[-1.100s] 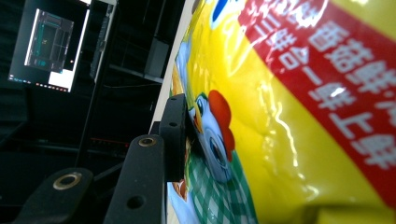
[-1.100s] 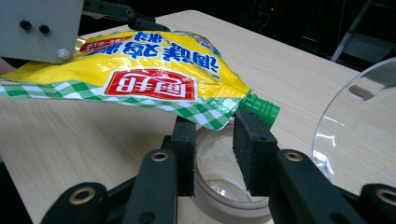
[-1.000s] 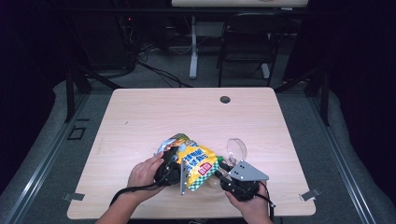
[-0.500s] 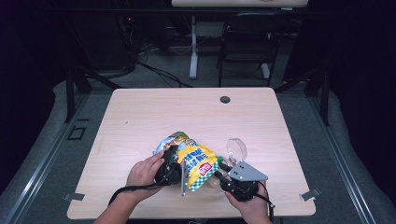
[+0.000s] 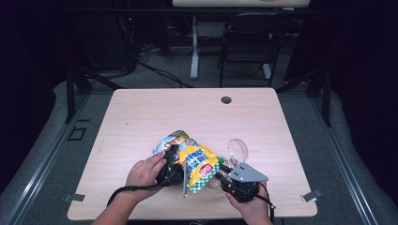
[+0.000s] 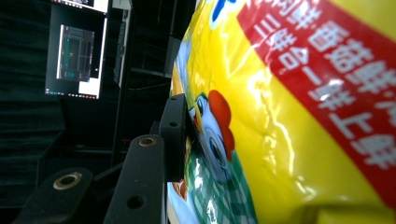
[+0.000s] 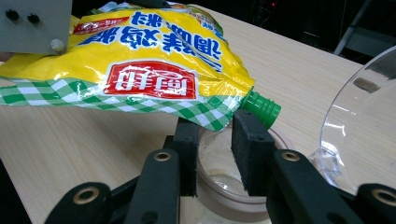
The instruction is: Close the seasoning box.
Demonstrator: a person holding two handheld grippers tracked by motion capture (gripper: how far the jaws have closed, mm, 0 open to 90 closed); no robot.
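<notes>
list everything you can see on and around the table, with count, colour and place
table: 1, light wood, centre of the high view, with a dark round hole near its far edge
pouch: 1, yellow with a green check edge, red label and green spout, held over the near middle of the table
round container: 1, beige rim, on the table just under the pouch's spout
clear lid: 1, transparent, hinged up beside the container
chair: 1, dark, on the floor beyond the table
left hand-held gripper: 1, black, clamped on the pouch's side
right hand-held gripper: 1, black, jaws on either side of the container's rim, grip unclear
hands: 2, at the near edge
</notes>
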